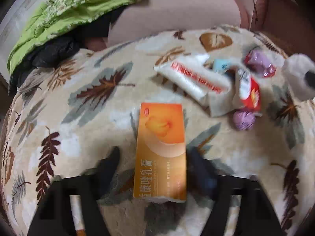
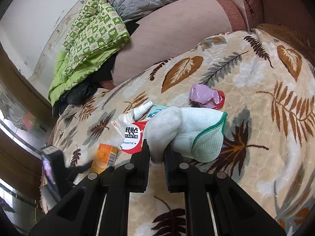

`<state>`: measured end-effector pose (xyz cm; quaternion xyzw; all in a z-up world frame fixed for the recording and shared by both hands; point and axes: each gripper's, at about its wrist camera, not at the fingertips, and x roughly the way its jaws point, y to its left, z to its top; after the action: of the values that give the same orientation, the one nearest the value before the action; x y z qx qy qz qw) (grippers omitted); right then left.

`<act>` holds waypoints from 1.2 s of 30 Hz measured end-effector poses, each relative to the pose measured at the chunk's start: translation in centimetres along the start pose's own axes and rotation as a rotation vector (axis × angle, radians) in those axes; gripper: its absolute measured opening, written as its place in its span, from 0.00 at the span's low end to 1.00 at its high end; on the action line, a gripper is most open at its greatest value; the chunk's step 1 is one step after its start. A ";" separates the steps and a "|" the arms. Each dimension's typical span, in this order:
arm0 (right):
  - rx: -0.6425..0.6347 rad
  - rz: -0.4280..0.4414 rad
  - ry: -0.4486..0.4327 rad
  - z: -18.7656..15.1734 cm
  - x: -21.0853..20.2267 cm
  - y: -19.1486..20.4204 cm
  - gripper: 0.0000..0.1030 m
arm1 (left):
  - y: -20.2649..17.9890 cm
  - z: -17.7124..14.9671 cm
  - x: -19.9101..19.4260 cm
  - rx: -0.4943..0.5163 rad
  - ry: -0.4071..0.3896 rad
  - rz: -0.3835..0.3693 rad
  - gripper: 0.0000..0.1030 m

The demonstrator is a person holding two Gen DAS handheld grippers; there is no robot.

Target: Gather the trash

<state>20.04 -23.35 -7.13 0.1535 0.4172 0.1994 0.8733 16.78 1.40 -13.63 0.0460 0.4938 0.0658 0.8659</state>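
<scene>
Most of the trash is not yet gathered. It lies loose on the leaf-patterned blanket (image 2: 246, 90), and I see no bin or bag for it in either view.

In the right wrist view a small heap sits mid-frame: a white spray bottle (image 2: 142, 108), a pale blue packet (image 2: 157, 111), a red and white wrapper (image 2: 132, 137) and, above and to the right, a crumpled purple bag (image 2: 204, 96). An orange box (image 2: 103, 157) lies at lower left.

The right gripper (image 2: 157, 157) has its jaws drawn nearly together, pinching the toe end of a white glove (image 2: 187, 131) with a green cuff. The glove stands out above the blanket, so one item looks picked up.

The left gripper (image 1: 155, 165) is blurred in its own view. Its jaws stand partly open on either side of the same orange box (image 1: 160, 151), which lies flat at lower centre; the fingers look just apart from its long edges, so I judge it not yet gripped. The box and the whole heap remain.
</scene>
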 end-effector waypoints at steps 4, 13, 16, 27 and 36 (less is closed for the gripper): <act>0.010 0.005 -0.016 0.2 -0.5 -0.3 0.12 | 0.9 -0.3 -0.6 -0.030 -0.027 -0.013 0.47; -0.044 0.028 -0.067 -0.5 -4.1 2.0 0.12 | 3.6 -0.9 -9.5 -0.147 -0.106 -0.134 0.47; -0.118 0.020 -0.097 -1.9 -6.7 3.9 0.12 | 4.0 -2.1 -13.9 -0.141 -0.147 -0.129 0.47; -0.334 0.068 -0.201 -9.6 -16.7 10.2 0.12 | 5.4 -12.6 -24.2 -0.282 -0.195 -0.274 0.47; -0.378 0.105 -0.255 -18.8 -23.2 11.5 0.12 | 5.2 -19.8 -27.8 -0.353 -0.268 -0.303 0.47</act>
<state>-10.63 -22.46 1.92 0.0327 0.2501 0.2979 0.9207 -14.58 2.37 0.65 -0.1720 0.3570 0.0140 0.9180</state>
